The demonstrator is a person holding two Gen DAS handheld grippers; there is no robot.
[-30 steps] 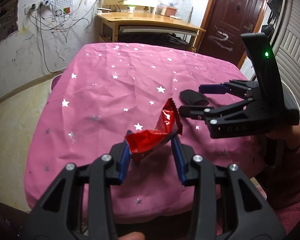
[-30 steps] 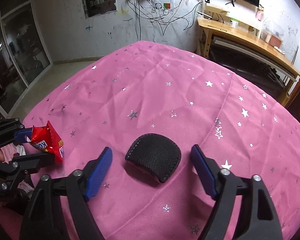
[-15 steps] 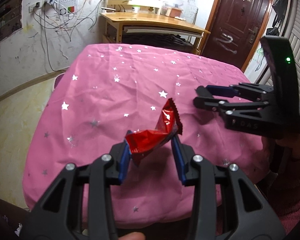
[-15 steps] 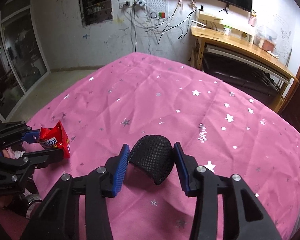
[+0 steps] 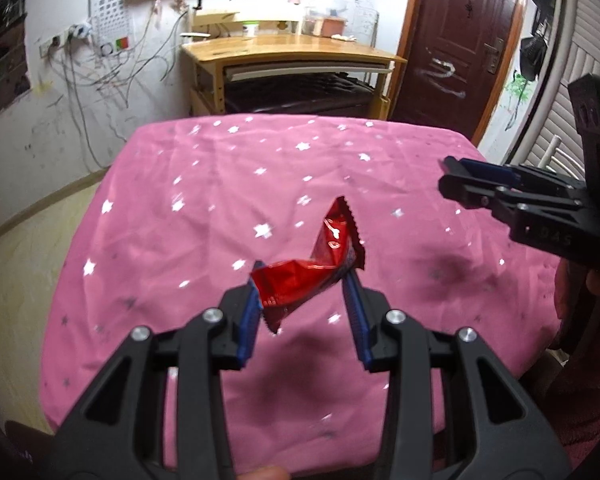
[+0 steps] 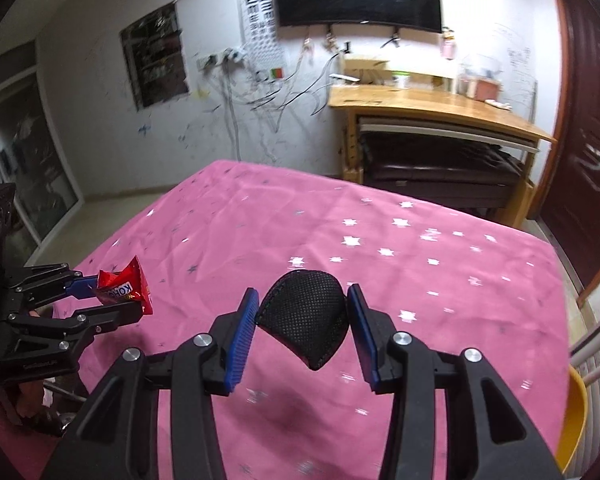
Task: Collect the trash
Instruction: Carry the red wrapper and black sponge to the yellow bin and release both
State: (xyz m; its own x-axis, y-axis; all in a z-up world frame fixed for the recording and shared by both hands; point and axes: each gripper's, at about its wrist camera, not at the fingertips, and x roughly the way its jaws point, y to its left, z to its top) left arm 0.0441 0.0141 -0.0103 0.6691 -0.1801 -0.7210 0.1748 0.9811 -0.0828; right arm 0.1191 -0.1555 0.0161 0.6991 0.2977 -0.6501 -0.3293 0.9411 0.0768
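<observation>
A: Biggest thing first. What lies under both sets of jaws?

B: Pink star-print tabletop, below and ahead of both. No loose litter visible on it.

A: And the change?

B: All on the right gripper. A second back, jaws spread wide either side of the black mesh piece, flat on the cloth. Now pinching it by both edges, clear of the cloth, with a dark shadow beneath.

A: Left gripper?

B: Same as before. Jaws pressed on the crumpled red wrapper, one end between the blue pads, the other sticking up past the right-hand tip.

A: Meaning for the task?

B: Probably both pickups done, one piece per hand. Likely only the carry to a bin and the drop left.

A: Anything in one view and not the other?

B: Only from the right wrist: the mesh piece itself between the jaws, lettering on the wrapper off to their left, and a curved yellow rim low to their right. Perhaps a bin, but cannot tell. Only from the left wrist: the right jaws side-on, off to the right of the left jaws, contents hidden.
</observation>
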